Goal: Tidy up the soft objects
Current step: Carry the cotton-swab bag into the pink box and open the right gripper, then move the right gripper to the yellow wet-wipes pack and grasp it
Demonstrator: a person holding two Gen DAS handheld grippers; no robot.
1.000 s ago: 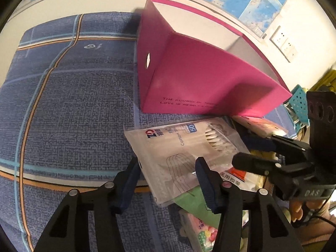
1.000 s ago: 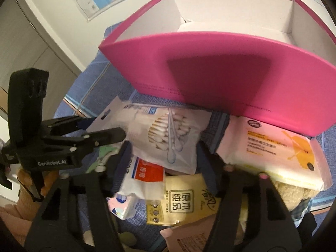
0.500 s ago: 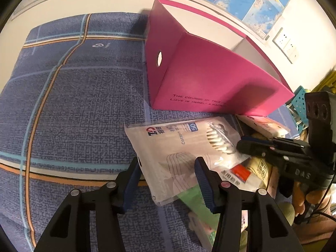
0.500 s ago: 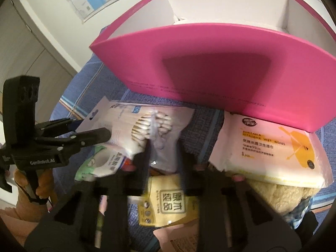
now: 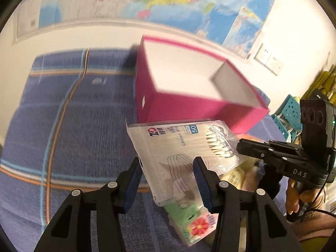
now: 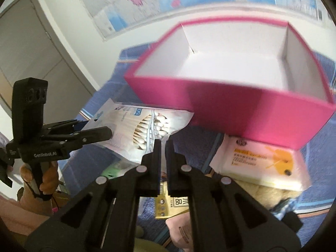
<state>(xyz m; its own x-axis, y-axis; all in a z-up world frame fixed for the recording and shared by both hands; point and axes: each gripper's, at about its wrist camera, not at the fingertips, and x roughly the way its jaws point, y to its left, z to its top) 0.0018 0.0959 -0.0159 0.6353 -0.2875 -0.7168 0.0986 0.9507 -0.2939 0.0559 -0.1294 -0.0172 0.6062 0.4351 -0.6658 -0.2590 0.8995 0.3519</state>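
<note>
A clear bag of cotton swabs (image 5: 180, 147) hangs lifted in front of the open pink box (image 5: 189, 105). My right gripper (image 6: 163, 145) is shut on the bag's right edge (image 6: 147, 130). My left gripper (image 5: 167, 168) is open, its fingers either side of the bag's lower left part without closing on it. The pink box (image 6: 231, 96) has a white, empty inside. The right gripper also shows in the left wrist view (image 5: 241, 147), and the left gripper in the right wrist view (image 6: 105, 134).
A pile of soft packs lies on the blue patterned cloth (image 5: 73, 126): a green tissue pack (image 5: 189, 220), a yellow wet-wipe pack (image 6: 262, 163), a gold packet (image 6: 174, 201) and a plush toy (image 6: 262, 199). A wall with a map is behind the box.
My right gripper has shut on the swab bag and lifted it off the pile. Both grippers have risen, so the box's inside now shows. The left gripper has stayed open.
</note>
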